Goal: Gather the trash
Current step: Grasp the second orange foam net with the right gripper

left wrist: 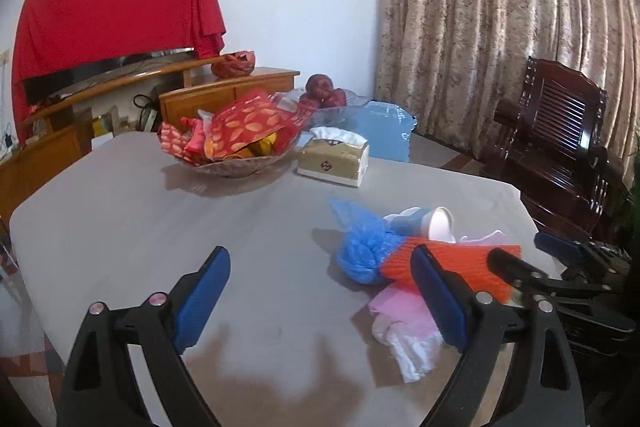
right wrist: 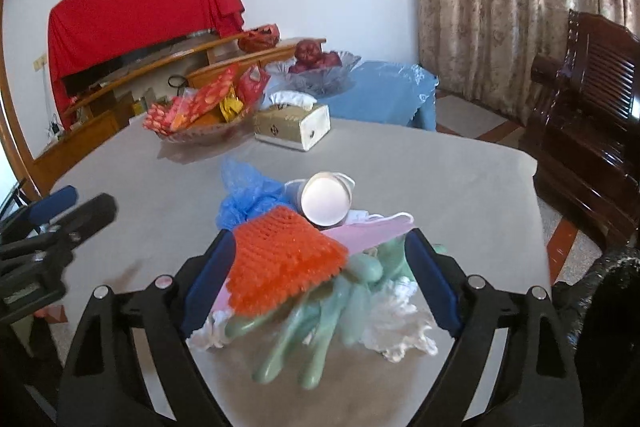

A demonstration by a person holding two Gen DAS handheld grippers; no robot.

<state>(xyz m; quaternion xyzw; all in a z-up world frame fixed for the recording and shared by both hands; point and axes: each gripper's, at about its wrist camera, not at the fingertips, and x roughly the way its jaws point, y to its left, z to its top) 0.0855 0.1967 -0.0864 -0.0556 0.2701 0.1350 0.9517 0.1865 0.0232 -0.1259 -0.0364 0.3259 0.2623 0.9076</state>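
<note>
A trash pile lies on the grey table [left wrist: 160, 219]: an orange foam net [left wrist: 452, 259], a crumpled blue plastic bag [left wrist: 362, 247], a tipped paper cup [left wrist: 440, 223], pink and white wrappers [left wrist: 400, 311]. My left gripper [left wrist: 320, 295] is open and empty, left of the pile. In the right wrist view my right gripper [right wrist: 320, 279] is open around the orange net [right wrist: 284, 259], a green glove [right wrist: 320, 323] and white paper [right wrist: 396, 327]. The cup [right wrist: 326, 203] and blue bag [right wrist: 244, 203] lie just beyond.
A bowl of red snack packets [left wrist: 236, 139] and a tissue box [left wrist: 334, 157] stand at the table's far side. A glass fruit bowl [left wrist: 328, 103] sits on a blue-covered stand. A dark wooden chair [left wrist: 560, 147] is at the right. A black bag [right wrist: 608, 315] shows at right.
</note>
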